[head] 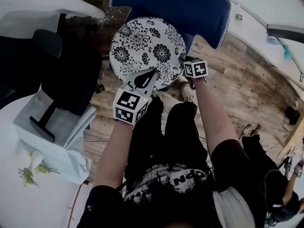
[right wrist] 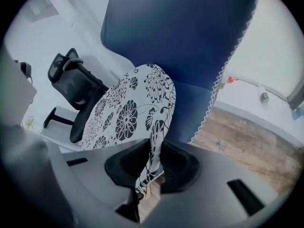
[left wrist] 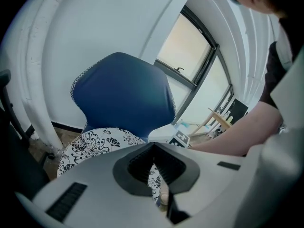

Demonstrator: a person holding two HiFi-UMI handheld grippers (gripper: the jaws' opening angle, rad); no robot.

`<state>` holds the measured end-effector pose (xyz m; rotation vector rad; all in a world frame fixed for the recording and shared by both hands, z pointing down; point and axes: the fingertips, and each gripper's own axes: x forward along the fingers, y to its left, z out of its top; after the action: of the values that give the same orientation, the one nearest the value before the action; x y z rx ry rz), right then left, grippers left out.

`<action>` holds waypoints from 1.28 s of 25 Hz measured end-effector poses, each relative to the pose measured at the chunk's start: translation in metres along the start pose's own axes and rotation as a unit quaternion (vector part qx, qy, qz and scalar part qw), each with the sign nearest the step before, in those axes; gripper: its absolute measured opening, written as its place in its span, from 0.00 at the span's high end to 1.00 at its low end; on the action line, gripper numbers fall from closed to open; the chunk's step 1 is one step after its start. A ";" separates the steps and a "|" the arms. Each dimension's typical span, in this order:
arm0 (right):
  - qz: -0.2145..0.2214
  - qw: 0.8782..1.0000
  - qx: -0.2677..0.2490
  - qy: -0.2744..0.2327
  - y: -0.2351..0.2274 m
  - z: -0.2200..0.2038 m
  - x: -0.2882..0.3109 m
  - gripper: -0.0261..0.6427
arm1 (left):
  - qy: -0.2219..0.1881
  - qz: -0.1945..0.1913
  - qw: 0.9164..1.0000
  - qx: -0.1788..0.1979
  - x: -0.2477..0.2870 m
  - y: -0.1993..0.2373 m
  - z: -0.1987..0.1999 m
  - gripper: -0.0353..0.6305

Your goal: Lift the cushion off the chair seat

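Nearest: both forearms reach away from the body, each ending in a marker cube.

At the left gripper (left wrist: 153, 146) the jaws are drawn together, and patterned fabric shows in the slit between the dark ribbed pads. I read this as a pinch on the cushion's near rim. The right gripper (right wrist: 155, 146) is clenched on the rim too. The cloth runs clean through between its pads and bunches a little there.

The cushion (head: 142, 44) lies on the blue chair (head: 190, 8), just far of both tongs, with nearly the whole disc beyond the jaws. It is round, so it has no long axis. The line that matters runs between the two grip points, near-left to right. The left grip sits at the nearest edge. The right grip is further round the right side, closer to the backrest.

Judgement: the lift wants both hands rising together, or the disc will tip toward the backrest. Whether the cushion has left the seat yet, I cannot tell.

Materials:
- **Cushion:** thin, soft white cloth with a black flower print, likely to sag between two rim pinches.
- **Seat:** the seat edge (head: 188, 42) shows blue past the right rim.
- **Backrest:** smooth blue upholstery on a curved shell, with white zigzag stitching along the border.
- **Surroundings:** wooden plank floor (head: 247, 94) on the right and a black office chair (head: 66, 75) off to the left.
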<state>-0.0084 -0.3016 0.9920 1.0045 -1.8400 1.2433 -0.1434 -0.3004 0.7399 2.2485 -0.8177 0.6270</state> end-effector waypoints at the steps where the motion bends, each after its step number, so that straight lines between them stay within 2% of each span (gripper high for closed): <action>1: 0.001 1.000 -0.003 -0.002 0.002 0.001 -0.001 0.86 | -0.002 -0.001 1.000 -0.007 0.000 0.000 0.001 0.93; 8: 0.000 0.999 -0.047 -0.015 0.017 0.010 -0.026 0.89 | -0.013 0.004 1.000 -0.023 0.000 -0.007 0.014 0.93; 17: 0.001 0.993 -0.107 -0.044 0.051 0.046 -0.080 0.90 | -0.038 0.014 0.999 -0.027 -0.017 -0.022 0.047 0.93; 25: 0.007 0.986 -0.137 -0.095 0.099 0.088 -0.138 0.91 | -0.067 0.013 0.998 -0.006 -0.042 -0.026 0.090 0.93; 32: 0.001 0.972 -0.181 -0.153 0.157 0.112 -0.203 0.91 | -0.088 0.009 0.996 0.020 -0.086 -0.030 0.112 0.93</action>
<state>-0.0651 -0.3256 0.7187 1.0251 -2.2025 0.7402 -0.1590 -0.3300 0.5997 2.3608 -0.9185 0.4604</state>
